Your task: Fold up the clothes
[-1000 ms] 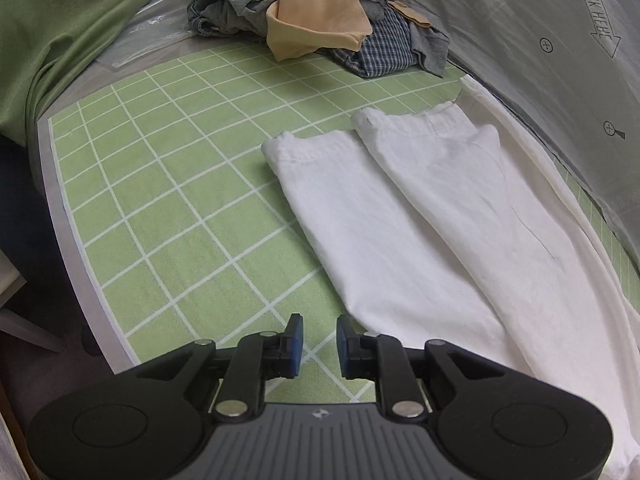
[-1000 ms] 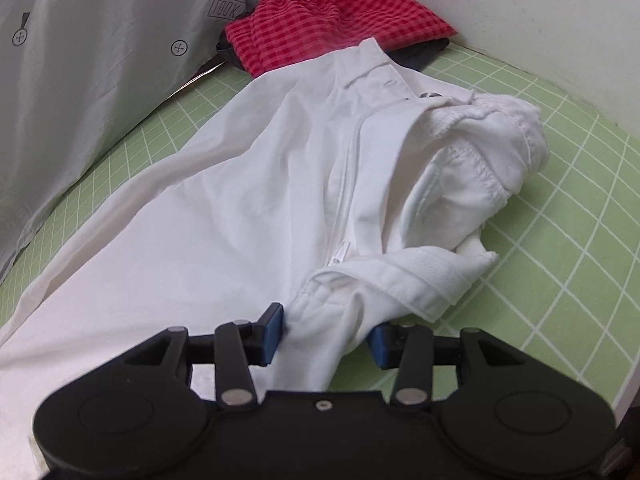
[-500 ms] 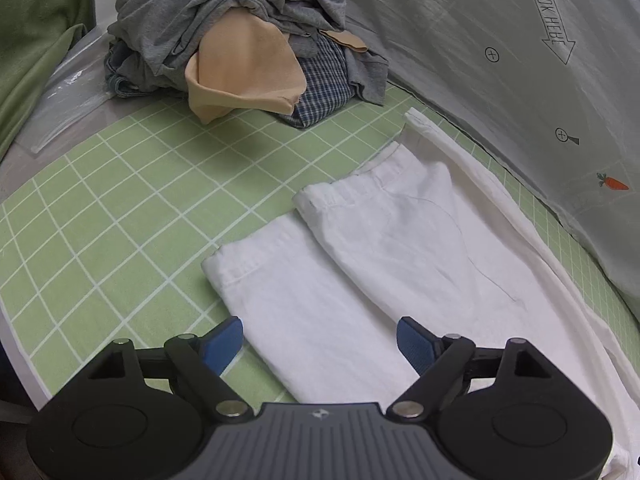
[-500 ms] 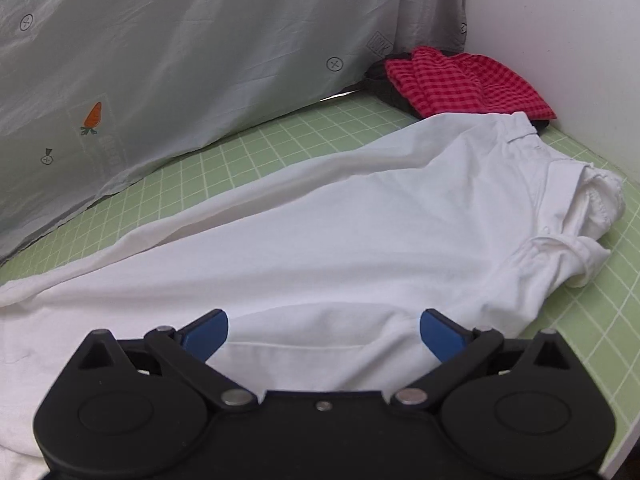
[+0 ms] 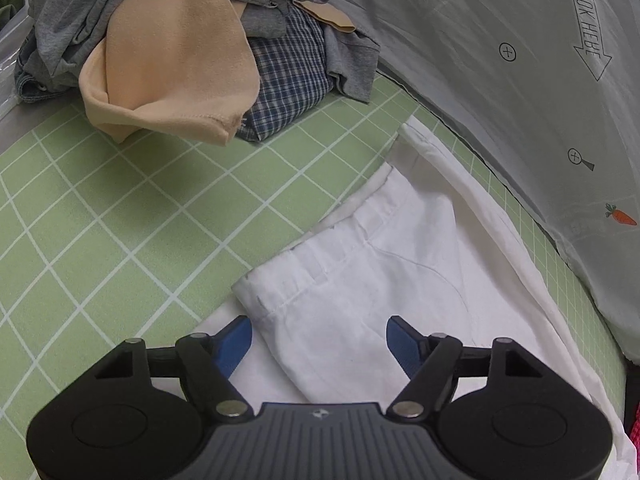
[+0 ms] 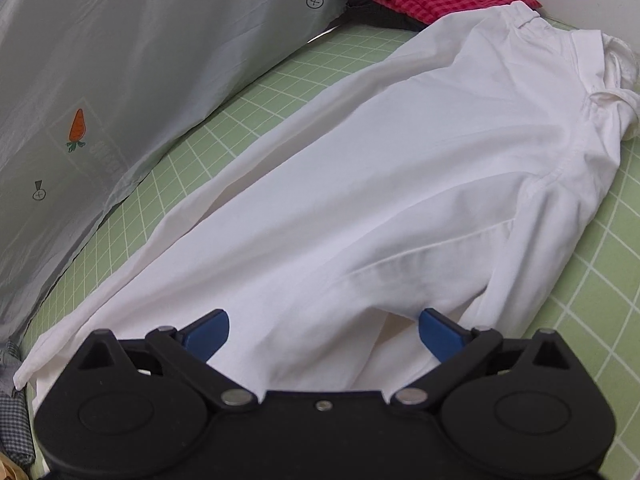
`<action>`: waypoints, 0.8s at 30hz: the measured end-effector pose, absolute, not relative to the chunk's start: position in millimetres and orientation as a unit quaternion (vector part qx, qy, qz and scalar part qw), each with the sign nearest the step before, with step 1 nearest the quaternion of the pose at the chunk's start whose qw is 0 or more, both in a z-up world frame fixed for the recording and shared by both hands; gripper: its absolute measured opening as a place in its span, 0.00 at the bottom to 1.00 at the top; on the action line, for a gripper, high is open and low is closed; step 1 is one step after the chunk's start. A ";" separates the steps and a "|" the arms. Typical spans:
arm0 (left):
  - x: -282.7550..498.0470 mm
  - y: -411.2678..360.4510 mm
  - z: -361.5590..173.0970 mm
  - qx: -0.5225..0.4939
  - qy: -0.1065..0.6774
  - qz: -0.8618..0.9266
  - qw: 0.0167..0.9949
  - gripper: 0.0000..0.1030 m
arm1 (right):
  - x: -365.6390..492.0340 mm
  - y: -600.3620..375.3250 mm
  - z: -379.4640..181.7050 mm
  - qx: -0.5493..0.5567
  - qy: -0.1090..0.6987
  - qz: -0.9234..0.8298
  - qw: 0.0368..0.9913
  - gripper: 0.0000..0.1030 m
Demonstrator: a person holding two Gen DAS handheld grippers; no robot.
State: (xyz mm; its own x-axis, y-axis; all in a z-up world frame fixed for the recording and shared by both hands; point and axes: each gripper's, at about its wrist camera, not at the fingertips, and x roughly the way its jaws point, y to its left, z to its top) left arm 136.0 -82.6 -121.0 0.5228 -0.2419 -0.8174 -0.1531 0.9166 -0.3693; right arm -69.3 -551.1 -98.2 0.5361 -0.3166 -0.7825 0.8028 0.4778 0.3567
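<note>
White trousers (image 5: 384, 280) are laid flat on the green grid mat (image 5: 100, 240) (centre to lower right of frame). Left gripper (image 5: 319, 338) and right gripper (image 6: 323, 330) fingers are spread wide over the fabric, holding nothing.

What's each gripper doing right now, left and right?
Left gripper: open, holding nothing, over the leg hems of the white trousers.
Right gripper: open, holding nothing, over the trousers' middle.

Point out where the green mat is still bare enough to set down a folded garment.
Bare grid mat lies between the clothes pile and the white trousers' hems. A narrower patch borders the waistband. The strip along the grey sheet is tight.
</note>
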 end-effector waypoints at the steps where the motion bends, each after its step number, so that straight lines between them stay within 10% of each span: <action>1: 139.9 -82.3 -122.1 -0.203 0.490 -0.023 0.847 0.62 | -70.7 -552.7 -95.9 0.372 0.324 -0.353 0.795 0.96; 4: 147.6 -81.5 -123.2 -0.195 0.493 -0.012 0.848 0.46 | -74.7 -557.5 -89.0 0.376 0.309 -0.356 0.798 0.89; 6: 148.7 -81.0 -122.4 -0.185 0.491 -0.006 0.852 0.15 | -77.4 -560.7 -84.3 0.379 0.299 -0.357 0.799 0.64; 11: 146.4 -78.8 -112.8 -0.199 0.460 -0.023 0.865 0.05 | -84.2 -568.8 -72.8 0.387 0.275 -0.361 0.803 0.14; 19: 95.6 -67.5 -26.0 -0.212 0.332 -0.079 0.916 0.05 | -109.7 -563.3 -32.6 0.362 0.228 -0.353 0.832 0.08; 24: 54.5 -43.8 -64.7 -0.198 0.402 -0.041 0.893 0.08 | -132.1 -550.3 -48.0 0.321 0.290 -0.342 0.835 0.10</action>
